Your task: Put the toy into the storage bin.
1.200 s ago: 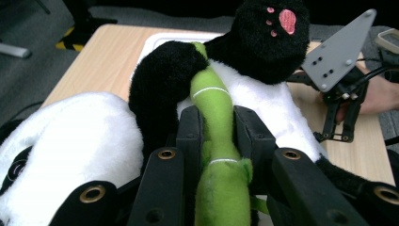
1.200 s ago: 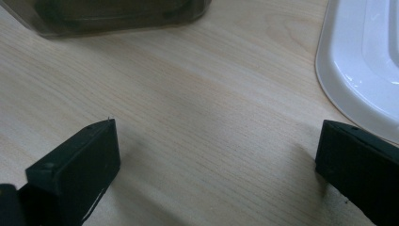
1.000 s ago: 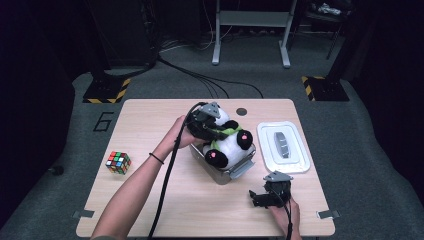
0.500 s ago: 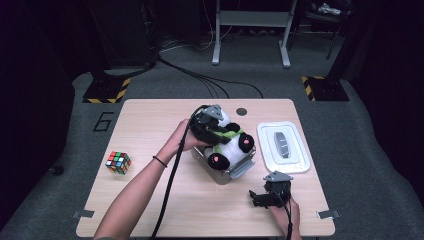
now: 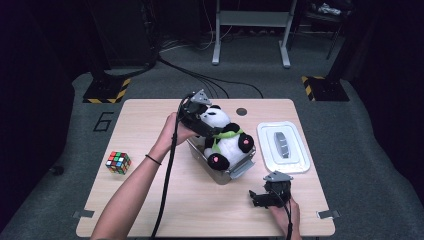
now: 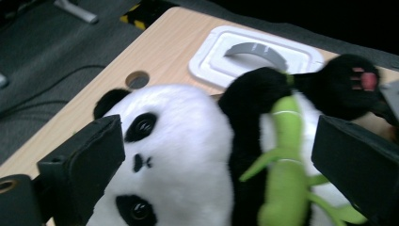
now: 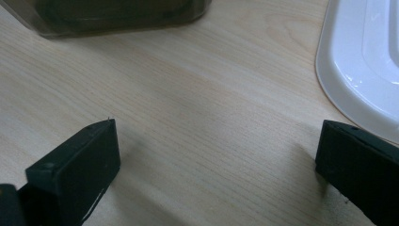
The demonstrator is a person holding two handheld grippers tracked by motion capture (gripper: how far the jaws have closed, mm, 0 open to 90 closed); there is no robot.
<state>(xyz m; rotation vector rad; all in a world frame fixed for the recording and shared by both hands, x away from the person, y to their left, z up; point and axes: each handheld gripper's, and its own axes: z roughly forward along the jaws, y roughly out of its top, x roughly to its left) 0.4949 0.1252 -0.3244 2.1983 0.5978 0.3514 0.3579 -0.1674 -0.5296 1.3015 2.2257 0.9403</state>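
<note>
Now left tool [image 6: 216, 165] jaws just opened, apart; panda [image 6: 188, 155] between, unclamped.

Dark room, grey carpet [image 5: 350, 130], wooden table [image 5: 150, 200], metal stand [image 5: 252, 20].

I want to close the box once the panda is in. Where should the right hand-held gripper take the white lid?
Probably by the raised grey handle along the middle of the white lid, coming straight down from above. The lid lies flat on the table, so its thin rim gives little to pinch; the right hand-held gripper stands open nearby.
</note>
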